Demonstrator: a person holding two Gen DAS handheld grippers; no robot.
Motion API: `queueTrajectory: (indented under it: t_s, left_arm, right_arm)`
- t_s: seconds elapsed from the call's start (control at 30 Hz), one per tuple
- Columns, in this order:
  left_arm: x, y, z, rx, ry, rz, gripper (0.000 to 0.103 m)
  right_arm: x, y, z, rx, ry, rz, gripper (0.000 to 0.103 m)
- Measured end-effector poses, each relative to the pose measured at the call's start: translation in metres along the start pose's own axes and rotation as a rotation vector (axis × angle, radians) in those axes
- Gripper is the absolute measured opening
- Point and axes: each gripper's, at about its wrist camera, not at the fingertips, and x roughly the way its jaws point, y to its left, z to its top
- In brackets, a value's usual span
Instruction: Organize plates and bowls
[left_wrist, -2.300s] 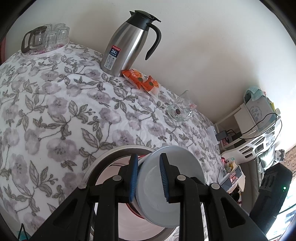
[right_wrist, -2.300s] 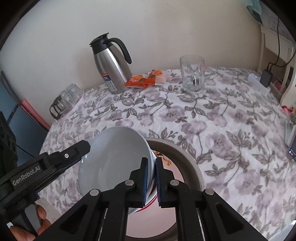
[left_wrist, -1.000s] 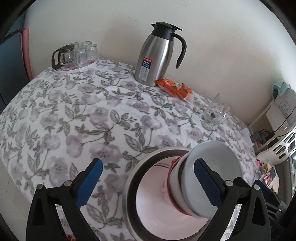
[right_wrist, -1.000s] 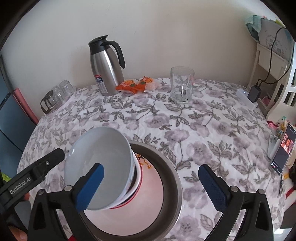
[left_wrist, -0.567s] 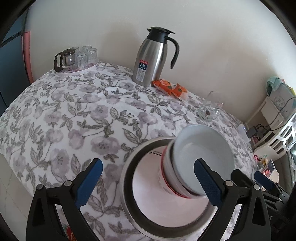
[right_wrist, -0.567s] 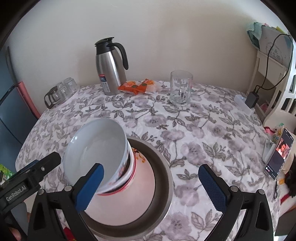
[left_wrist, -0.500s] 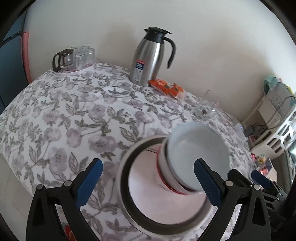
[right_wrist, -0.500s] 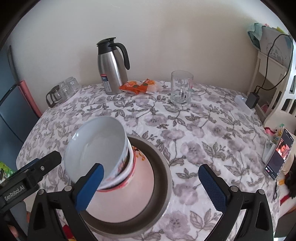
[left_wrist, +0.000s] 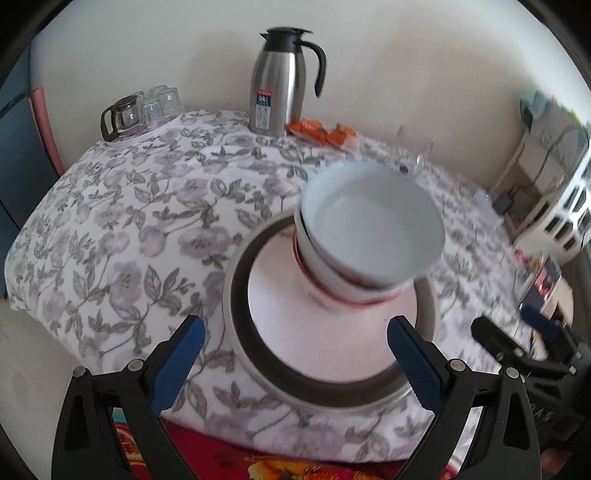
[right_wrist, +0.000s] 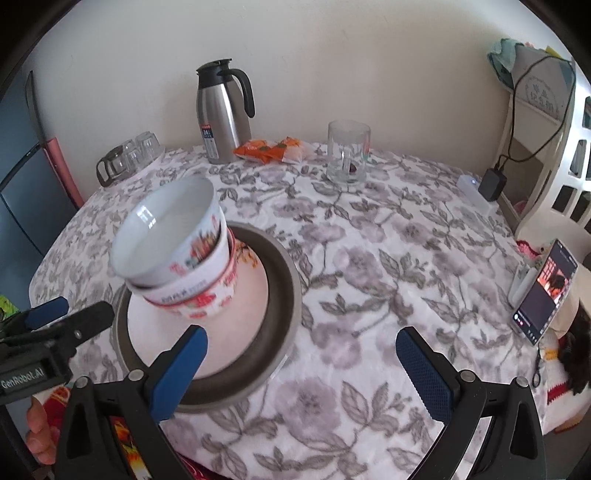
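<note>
Both the left gripper (left_wrist: 295, 354) and the right gripper (right_wrist: 301, 363) are spread wide and hold nothing, and in front of them a stack of bowls (right_wrist: 177, 258) stands a little tilted on a round plate (right_wrist: 266, 343) with a dark rim. Only the right wrist view shows the red flower print on the bowls' sides and a phone (right_wrist: 543, 291) with a lit screen at the table edge. On the floral tablecloth (right_wrist: 369, 266) behind stand a steel jug (left_wrist: 275, 98), orange snack packets (right_wrist: 271, 149) and a clear glass mug (right_wrist: 347, 157), well apart from the plate.

Steel thermos (right_wrist: 223, 114), orange snack packets (right_wrist: 271, 149), glass mug (right_wrist: 348, 157), phone (right_wrist: 545, 291)
</note>
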Motion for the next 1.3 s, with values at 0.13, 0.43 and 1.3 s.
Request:
queueTrajectory:
  t_s: [0.13,0.43,1.3]
  left_arm:
    - [0.005,-0.002,-0.012,-0.014,0.055,-0.018,0.099]
    - [0.006,-0.016,-0.028,0.011,0.078,0.001,0.099]
    - [0.011,-0.028,-0.035,0.073,0.117,0.059,0.099]
  right_arm:
    - [-0.001,-0.008,-0.010,0.006,0.005,0.001,0.103]
    - [-0.002,-0.022,-0.030,0.024,0.017,0.006,0.103]
    - [-0.001,-0.027,-0.038,0.040,0.034,0.001,0.103]
